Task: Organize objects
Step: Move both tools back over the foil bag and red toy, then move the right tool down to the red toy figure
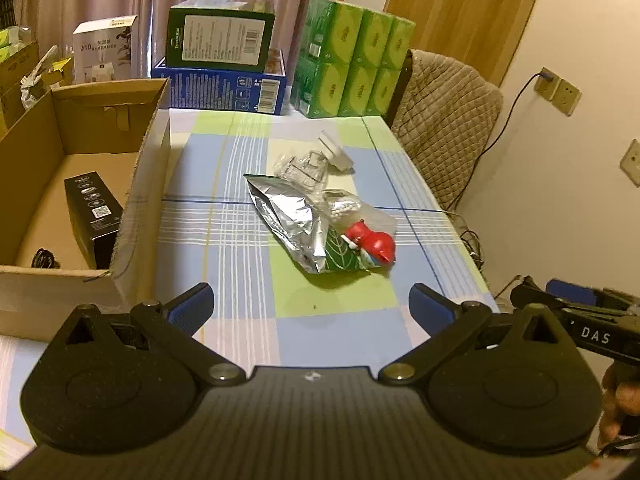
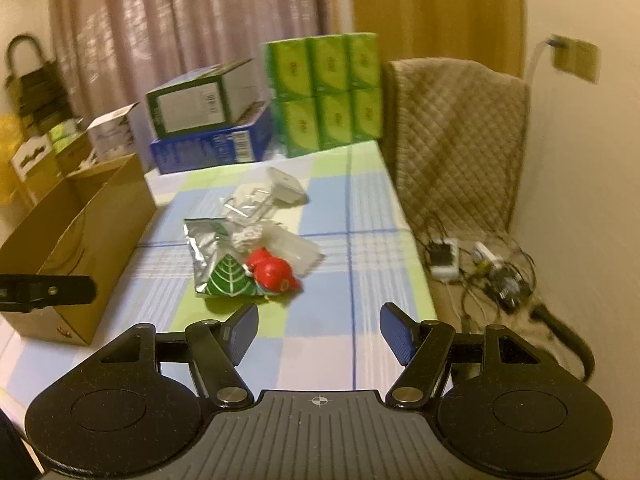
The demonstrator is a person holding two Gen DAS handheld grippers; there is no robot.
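A small heap lies mid-table on the checked cloth: a crumpled silver foil bag point(image 1: 286, 220) point(image 2: 204, 248) with a green leaf print, a red toy figure point(image 1: 372, 244) point(image 2: 272, 272), clear plastic bags point(image 1: 302, 168) point(image 2: 250, 204) and a white block point(image 1: 334, 150) point(image 2: 286, 188). An open cardboard box point(image 1: 140, 160) point(image 2: 96, 232) stands at the left, with a black carton point(image 1: 94, 216) inside. My left gripper point(image 1: 312, 306) is open, nearer than the heap, holding nothing. My right gripper point(image 2: 318, 330) is open too, just short of the red toy.
Stacked blue and green boxes point(image 1: 224, 64) point(image 2: 208, 128) and a pack of green tissue packets point(image 1: 352, 56) point(image 2: 324, 92) line the table's far edge. A chair with a quilted cover point(image 1: 444, 120) point(image 2: 456, 140) stands at the right, with cables and chargers point(image 2: 480, 268) on its seat.
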